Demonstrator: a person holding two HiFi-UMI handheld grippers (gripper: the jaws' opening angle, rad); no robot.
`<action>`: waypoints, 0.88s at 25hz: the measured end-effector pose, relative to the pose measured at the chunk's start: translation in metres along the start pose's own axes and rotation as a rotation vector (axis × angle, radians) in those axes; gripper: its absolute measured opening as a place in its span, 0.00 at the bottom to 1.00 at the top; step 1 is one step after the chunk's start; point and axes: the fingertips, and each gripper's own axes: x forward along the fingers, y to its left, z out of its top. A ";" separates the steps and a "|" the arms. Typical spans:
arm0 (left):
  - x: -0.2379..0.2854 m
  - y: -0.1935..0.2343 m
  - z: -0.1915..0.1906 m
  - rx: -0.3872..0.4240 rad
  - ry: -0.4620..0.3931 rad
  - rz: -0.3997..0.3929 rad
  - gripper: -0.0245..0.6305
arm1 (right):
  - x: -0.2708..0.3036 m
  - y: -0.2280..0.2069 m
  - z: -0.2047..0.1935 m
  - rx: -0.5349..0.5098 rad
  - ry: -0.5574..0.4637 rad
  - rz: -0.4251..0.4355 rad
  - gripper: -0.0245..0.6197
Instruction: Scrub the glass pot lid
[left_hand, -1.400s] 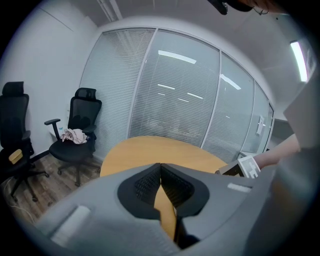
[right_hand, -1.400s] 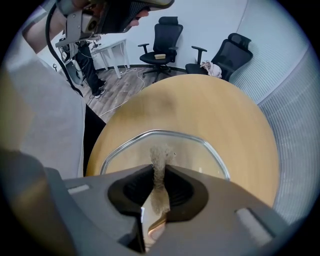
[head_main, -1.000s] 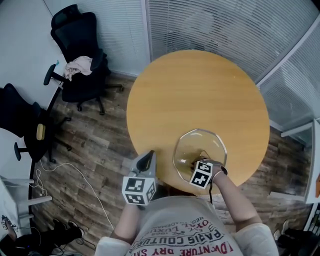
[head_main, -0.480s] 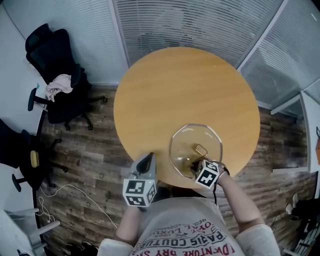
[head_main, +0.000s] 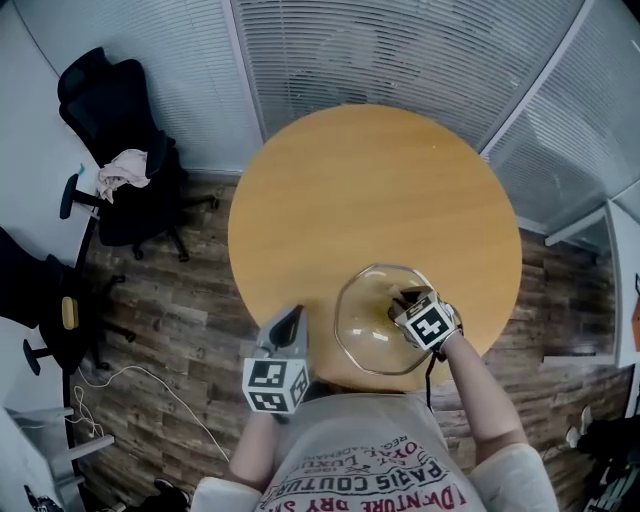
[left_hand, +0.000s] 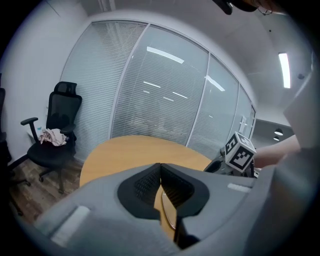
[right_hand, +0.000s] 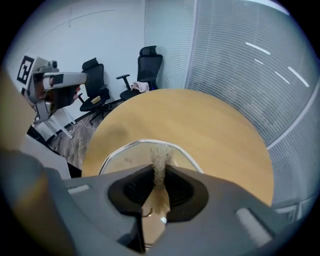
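Observation:
The glass pot lid (head_main: 372, 330) lies flat on the round wooden table (head_main: 370, 190) near its front edge. My right gripper (head_main: 406, 299) is over the lid's right part, shut on a tuft of beige scrubbing fibre (right_hand: 160, 161) that points down at the glass. In the right gripper view the lid's metal rim (right_hand: 131, 145) curves just beyond the jaws (right_hand: 160, 172). My left gripper (head_main: 292, 320) hovers at the table's front edge, left of the lid and apart from it. Its jaws (left_hand: 160, 172) are shut with nothing between them.
Black office chairs (head_main: 110, 150) stand on the wood floor to the left, one with a cloth (head_main: 122, 172) on its seat. Glass walls with blinds (head_main: 400, 50) curve round the far side. A cable (head_main: 130, 390) lies on the floor. The person's torso is close against the table's front.
My right gripper has slid with the scrubber from the lid's near edge to its far right part. The left gripper has stayed where it was.

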 end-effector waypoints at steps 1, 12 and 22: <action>0.003 0.000 0.001 -0.001 0.000 0.009 0.05 | 0.004 -0.012 -0.002 0.034 0.013 -0.001 0.14; 0.027 0.002 -0.005 -0.042 0.035 0.120 0.05 | 0.060 -0.087 -0.036 0.171 0.190 0.025 0.14; 0.025 0.009 -0.010 -0.048 0.025 0.152 0.05 | 0.086 -0.081 -0.019 0.015 0.238 -0.001 0.14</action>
